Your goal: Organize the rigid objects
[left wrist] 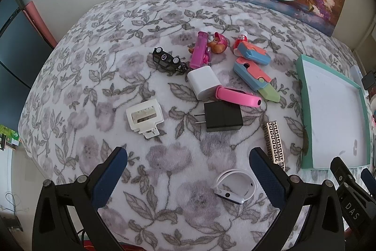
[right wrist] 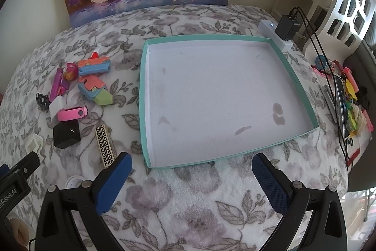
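Both hand-held grippers, left (left wrist: 188, 158) and right (right wrist: 191, 162), hang open and empty over the bed (left wrist: 94, 77). The small things lie scattered left of the empty tray (right wrist: 143, 95). Better to start with the near watch (left wrist: 232, 186), closing across its band.

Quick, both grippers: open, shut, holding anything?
Left gripper: open, empty, above the blanket.
Right gripper: open, empty, before the tray.
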Demonstrator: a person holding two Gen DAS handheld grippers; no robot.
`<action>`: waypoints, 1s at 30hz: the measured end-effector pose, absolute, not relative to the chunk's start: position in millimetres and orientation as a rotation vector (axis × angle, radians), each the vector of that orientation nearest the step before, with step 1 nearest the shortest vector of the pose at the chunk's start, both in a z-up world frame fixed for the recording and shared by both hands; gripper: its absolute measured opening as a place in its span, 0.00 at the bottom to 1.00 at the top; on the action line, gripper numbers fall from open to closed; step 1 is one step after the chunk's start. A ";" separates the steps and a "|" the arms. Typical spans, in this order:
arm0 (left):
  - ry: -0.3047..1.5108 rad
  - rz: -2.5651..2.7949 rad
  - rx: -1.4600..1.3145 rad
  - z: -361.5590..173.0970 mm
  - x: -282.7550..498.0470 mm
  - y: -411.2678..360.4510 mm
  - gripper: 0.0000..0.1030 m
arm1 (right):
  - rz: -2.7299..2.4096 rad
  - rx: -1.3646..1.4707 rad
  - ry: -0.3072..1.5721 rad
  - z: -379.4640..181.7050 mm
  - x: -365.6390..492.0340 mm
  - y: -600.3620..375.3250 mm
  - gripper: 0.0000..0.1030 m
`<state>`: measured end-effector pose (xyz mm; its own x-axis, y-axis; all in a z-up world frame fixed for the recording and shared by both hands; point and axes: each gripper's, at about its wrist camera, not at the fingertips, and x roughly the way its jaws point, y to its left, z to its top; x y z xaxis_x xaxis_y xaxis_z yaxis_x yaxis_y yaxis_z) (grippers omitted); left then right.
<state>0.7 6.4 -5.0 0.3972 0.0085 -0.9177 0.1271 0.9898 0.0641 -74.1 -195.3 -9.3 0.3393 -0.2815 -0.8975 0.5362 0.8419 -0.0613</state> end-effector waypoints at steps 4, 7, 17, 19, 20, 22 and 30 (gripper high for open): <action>1.163 -0.075 0.131 -5.5 0.3 6.4 1.00 | -0.541 0.264 1.104 -9.4 -74.0 -195.2 1.00; 1.163 -0.075 0.131 -5.5 0.4 6.4 1.00 | -0.540 0.264 1.104 -9.4 -73.8 -195.1 1.00; 1.165 -0.075 0.132 -5.8 -0.1 6.6 1.00 | -0.540 0.263 1.105 -9.2 -73.4 -195.2 1.00; 1.166 -0.075 0.132 -5.6 0.7 5.8 1.00 | -0.540 0.263 1.106 -9.6 -73.5 -195.2 1.00; 1.167 -0.076 0.133 -5.9 0.6 5.5 1.00 | -0.540 0.263 1.106 -9.3 -73.4 -195.1 1.00; 1.168 -0.076 0.134 -6.1 0.4 5.0 1.00 | -0.539 0.263 1.106 -9.6 -73.5 -195.2 1.00; 1.178 -0.083 0.159 -8.3 -2.7 -0.5 1.00 | -0.491 0.286 1.086 -8.4 -71.1 -192.9 1.00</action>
<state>-2.7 -0.5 -8.3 0.3814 0.0188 -0.9242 0.1476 0.9857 0.0810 -71.1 -192.9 -8.4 0.3742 -0.2400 -0.8957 0.5134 0.8580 -0.0154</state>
